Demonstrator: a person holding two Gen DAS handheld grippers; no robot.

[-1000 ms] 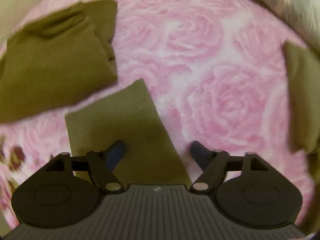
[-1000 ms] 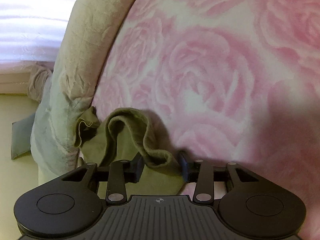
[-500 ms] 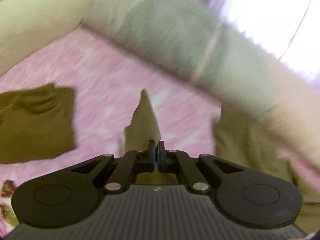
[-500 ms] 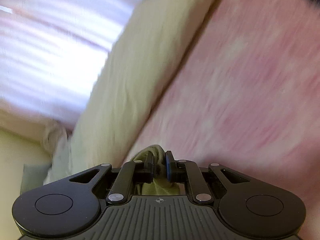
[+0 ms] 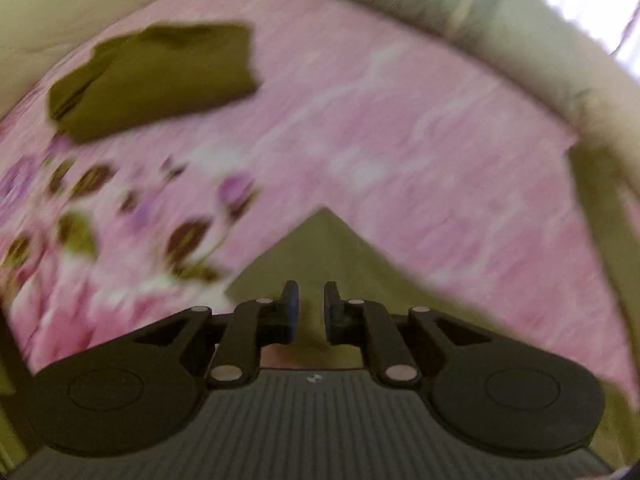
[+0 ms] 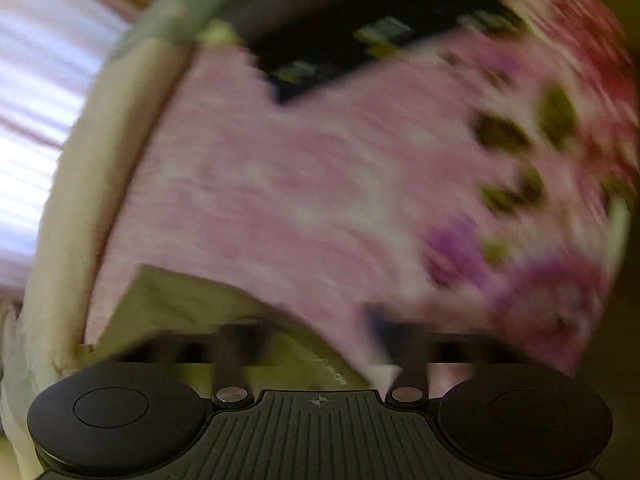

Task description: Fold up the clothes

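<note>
Two olive pieces are what matter here: the olive cloth (image 5: pixel 320 256) lies flat on the pink floral bedspread (image 5: pixel 400 128), one corner pointing away from the camera, and the left hand-held gripper (image 5: pixel 311 312) hangs right over that cloth. Its jaws are opening, only a narrow gap so far, with nothing pinched between the blue pads (image 5: pixel 292 308), just fabric below them. Further from the cloth, toward the far left of the bedspread, sits a folded olive stack (image 5: pixel 156 76), well apart from it. Beyond that runs the pale padded rim (image 5: pixel 520 40) of the bed. In the right wrist view everything is badly smeared, but the same olive cloth (image 6: pixel 192 304) shows at the lower left with a small printed mark on it. The right hand-held gripper (image 6: pixel 316 340) is above its edge, jaws opening and already wide, nothing between them as far as I can tell. A dark garment (image 6: pixel 340 20) with light patches lies on the far side of the bedspread (image 6: pixel 300 168) from the cloth.
</note>
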